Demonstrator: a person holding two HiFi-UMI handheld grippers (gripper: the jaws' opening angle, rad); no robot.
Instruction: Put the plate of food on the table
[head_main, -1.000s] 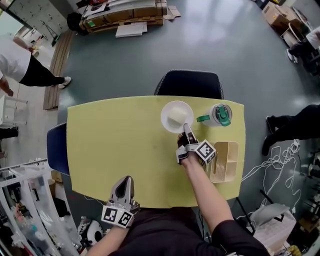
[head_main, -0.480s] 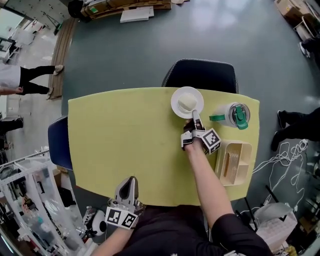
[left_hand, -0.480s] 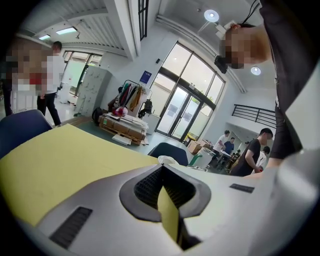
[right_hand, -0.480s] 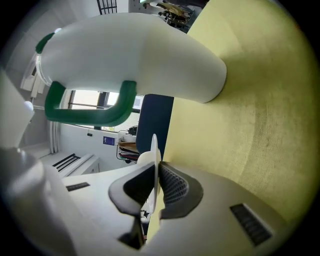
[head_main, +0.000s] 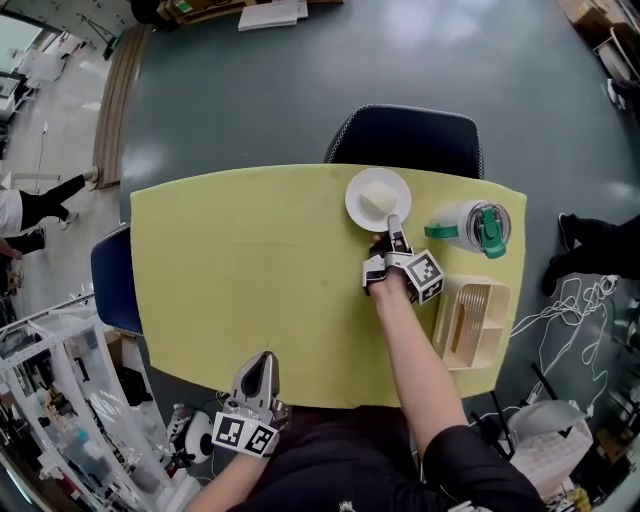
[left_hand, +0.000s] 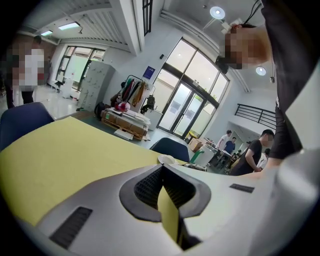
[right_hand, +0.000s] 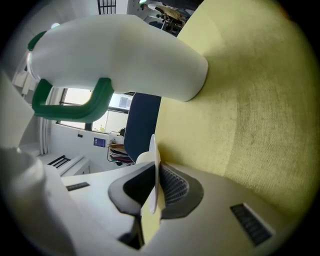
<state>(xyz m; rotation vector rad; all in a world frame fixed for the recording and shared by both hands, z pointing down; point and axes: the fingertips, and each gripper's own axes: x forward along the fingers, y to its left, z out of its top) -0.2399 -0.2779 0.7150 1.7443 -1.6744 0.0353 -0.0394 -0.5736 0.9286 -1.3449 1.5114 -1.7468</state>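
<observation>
My right hand-held gripper (head_main: 394, 224) is closed on the near rim of the white plate (head_main: 354, 204), and in the right gripper view the thin rim (right_hand: 155, 150) stands edge-on, pinched between the two ribbed pads. The plate sits over the far part of the yellow desk (head_main: 240, 270), just in front of a dark blue chair (head_main: 405, 140), and carries a pale block of food (head_main: 377, 199) near its middle. I cannot tell whether the plate's underside touches the desk. Just to the right of the plate is a white tumbler (head_main: 462, 224) with a green lid and handle, and it fills the top of the right gripper view. A cream tray (head_main: 470, 322) with compartments lies at the desk's right edge, near my right forearm. My left hand-held gripper (head_main: 259, 360) is at the near edge of the desk, well apart from the plate, its jaws together with nothing between them.
</observation>
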